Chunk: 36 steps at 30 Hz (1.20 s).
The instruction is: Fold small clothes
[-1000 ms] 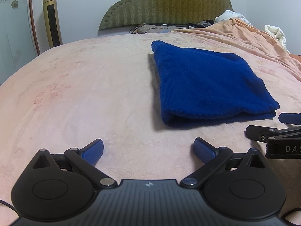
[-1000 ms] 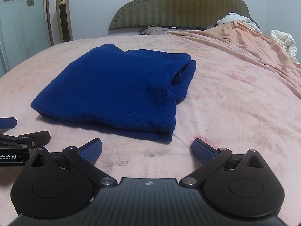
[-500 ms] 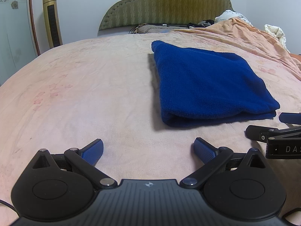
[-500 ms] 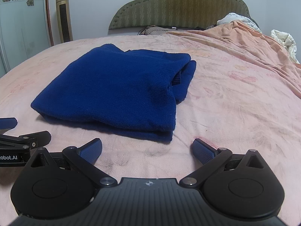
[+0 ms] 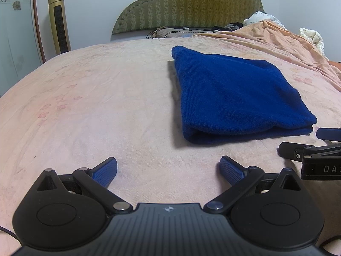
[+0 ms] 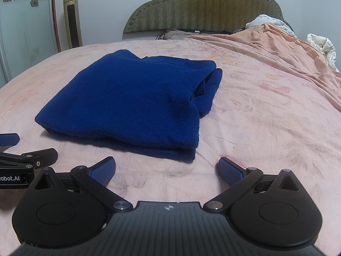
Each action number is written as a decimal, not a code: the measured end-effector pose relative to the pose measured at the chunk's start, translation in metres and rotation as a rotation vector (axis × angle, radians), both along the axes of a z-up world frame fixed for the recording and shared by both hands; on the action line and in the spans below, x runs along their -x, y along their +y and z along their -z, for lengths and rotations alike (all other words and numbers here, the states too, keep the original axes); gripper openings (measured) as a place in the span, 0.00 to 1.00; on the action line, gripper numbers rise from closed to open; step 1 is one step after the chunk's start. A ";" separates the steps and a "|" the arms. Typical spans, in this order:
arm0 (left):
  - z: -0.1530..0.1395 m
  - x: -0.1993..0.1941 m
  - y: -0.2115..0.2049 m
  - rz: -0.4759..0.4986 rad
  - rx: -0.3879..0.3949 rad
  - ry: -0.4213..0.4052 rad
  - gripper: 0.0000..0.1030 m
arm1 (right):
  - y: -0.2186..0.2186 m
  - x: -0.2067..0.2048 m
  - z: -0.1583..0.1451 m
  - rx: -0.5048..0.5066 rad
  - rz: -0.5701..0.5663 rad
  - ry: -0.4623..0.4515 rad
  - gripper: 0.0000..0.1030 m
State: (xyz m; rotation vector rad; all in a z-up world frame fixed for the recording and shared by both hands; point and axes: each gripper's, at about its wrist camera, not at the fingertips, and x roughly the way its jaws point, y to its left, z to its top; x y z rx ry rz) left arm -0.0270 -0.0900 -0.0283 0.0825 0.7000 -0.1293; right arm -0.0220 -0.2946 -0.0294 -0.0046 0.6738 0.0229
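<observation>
A dark blue knitted garment (image 5: 234, 93) lies folded into a flat rectangle on the pink bedsheet (image 5: 96, 106); it also shows in the right wrist view (image 6: 132, 104). My left gripper (image 5: 168, 168) is open and empty, low over the sheet, in front and to the left of the garment. My right gripper (image 6: 167, 168) is open and empty, just in front of the garment's near right corner. Each gripper shows at the edge of the other's view, the right one (image 5: 315, 149) and the left one (image 6: 23, 151).
An olive padded headboard (image 5: 187, 6) stands at the far end. An orange blanket (image 6: 287, 49) is bunched at the far right, with white bedding (image 6: 319, 44) behind it. A gold tower fan (image 5: 59, 21) stands by the left wall.
</observation>
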 end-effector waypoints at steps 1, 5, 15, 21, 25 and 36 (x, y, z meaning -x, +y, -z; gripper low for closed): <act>0.000 0.000 0.000 0.000 0.000 0.000 1.00 | 0.000 0.000 0.000 0.000 0.000 0.000 1.00; 0.000 0.000 0.000 0.000 0.001 0.000 1.00 | 0.000 0.000 0.000 0.000 0.000 0.000 1.00; 0.000 0.000 0.000 0.000 0.002 0.000 1.00 | 0.000 0.000 0.000 0.000 0.000 0.000 1.00; 0.000 0.000 0.000 0.001 0.003 0.000 1.00 | 0.000 0.000 0.000 0.000 0.000 0.000 1.00; 0.000 0.000 0.000 0.000 0.003 0.000 1.00 | 0.000 0.000 0.000 0.000 0.000 0.000 1.00; -0.001 0.000 0.000 0.001 -0.001 0.001 1.00 | 0.001 -0.001 0.000 0.013 0.002 0.002 1.00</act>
